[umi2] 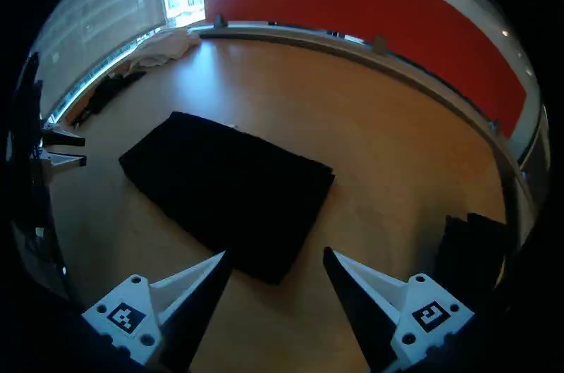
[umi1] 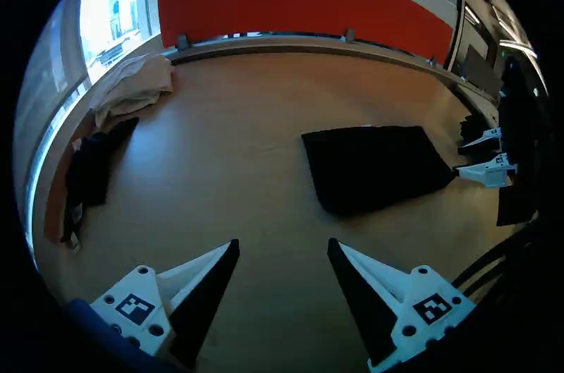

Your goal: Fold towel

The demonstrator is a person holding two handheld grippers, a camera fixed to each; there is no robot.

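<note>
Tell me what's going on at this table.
A person holds two grippers over a wooden table, with a black towel to fold. The towel lies flat as a tidy rectangle. The left gripper and the right gripper are both open and hold nothing. The right one hovers at the towel's near edge, the left one off to its side. A beige cloth heap sits at the table's far corner.

You had a matt black cloth towel point(umi2: 225, 190) on a smooth wooden table point(umi2: 395, 140) (faintly glossy); the fingers point(umi2: 384, 288) of your right gripper point(umi2: 275, 281) looked like white plastic.
</note>
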